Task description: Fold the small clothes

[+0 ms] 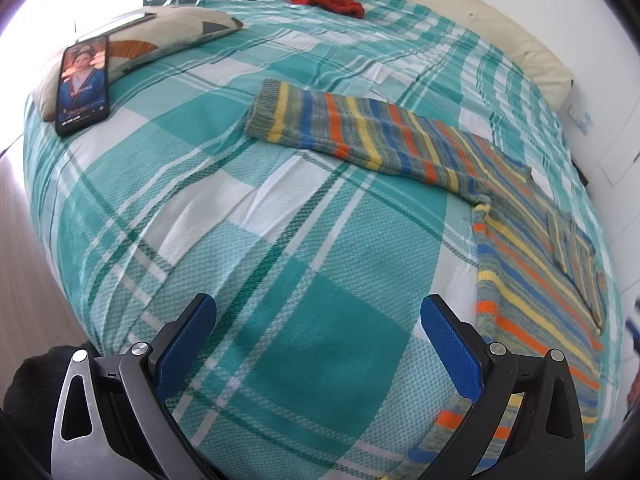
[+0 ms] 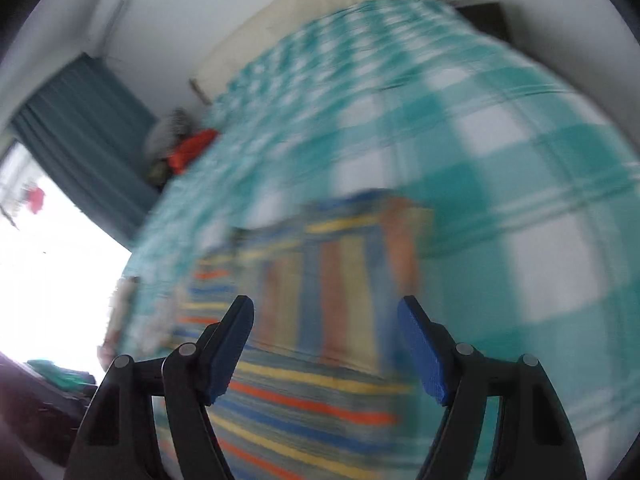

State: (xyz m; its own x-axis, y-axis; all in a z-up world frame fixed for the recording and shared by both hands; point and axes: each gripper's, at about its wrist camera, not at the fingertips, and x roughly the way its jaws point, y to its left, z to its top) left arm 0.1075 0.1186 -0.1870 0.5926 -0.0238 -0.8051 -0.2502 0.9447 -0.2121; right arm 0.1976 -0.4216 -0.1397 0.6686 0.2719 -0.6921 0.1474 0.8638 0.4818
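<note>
A small striped knit sweater [image 1: 532, 248] in grey, yellow, blue and orange lies flat on the teal plaid bedspread [image 1: 248, 216], one sleeve [image 1: 344, 128] stretched out to the left. My left gripper [image 1: 318, 312] is open and empty above the bedspread, just left of the sweater's hem. In the blurred right wrist view, my right gripper [image 2: 326, 312] is open and empty over the sweater [image 2: 320, 380], with the other sleeve [image 2: 352, 264] folded across the body ahead of it.
A phone [image 1: 82, 84] with a lit screen leans on a patterned cushion [image 1: 160, 36] at the far left. An orange garment [image 1: 324, 0] lies at the bed's far edge, also in the right wrist view [image 2: 192, 148]. A cream headboard [image 1: 480, 12] runs along the wall.
</note>
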